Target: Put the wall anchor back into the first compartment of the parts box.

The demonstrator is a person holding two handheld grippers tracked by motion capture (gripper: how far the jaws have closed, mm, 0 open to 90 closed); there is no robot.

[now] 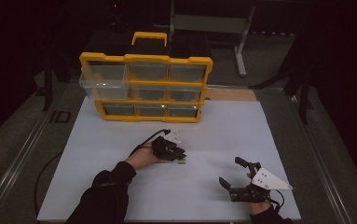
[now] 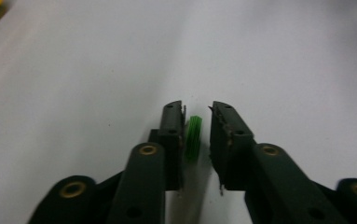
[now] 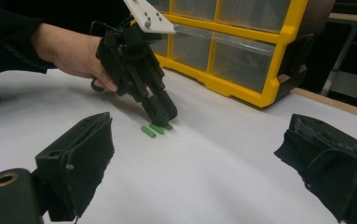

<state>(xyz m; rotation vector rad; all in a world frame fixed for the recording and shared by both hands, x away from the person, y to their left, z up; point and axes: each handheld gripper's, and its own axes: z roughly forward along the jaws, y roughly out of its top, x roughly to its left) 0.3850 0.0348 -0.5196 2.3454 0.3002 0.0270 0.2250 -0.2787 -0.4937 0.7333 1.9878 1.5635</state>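
Your left gripper (image 1: 180,154) is down on the white table (image 1: 120,140), jaws slightly apart around one green piece (image 2: 193,138), not clamped or lifted yet. Two more green pieces (image 3: 148,131) lie just beside. Your right gripper (image 1: 232,179) idles, spread wide. Yellow drawer organizer (image 1: 146,88): drop-off still ahead.

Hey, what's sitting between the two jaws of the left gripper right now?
A small green ribbed piece lies between the jaws of the left gripper, close to one jaw, with a gap to the other; the left gripper view shows it on the white table.
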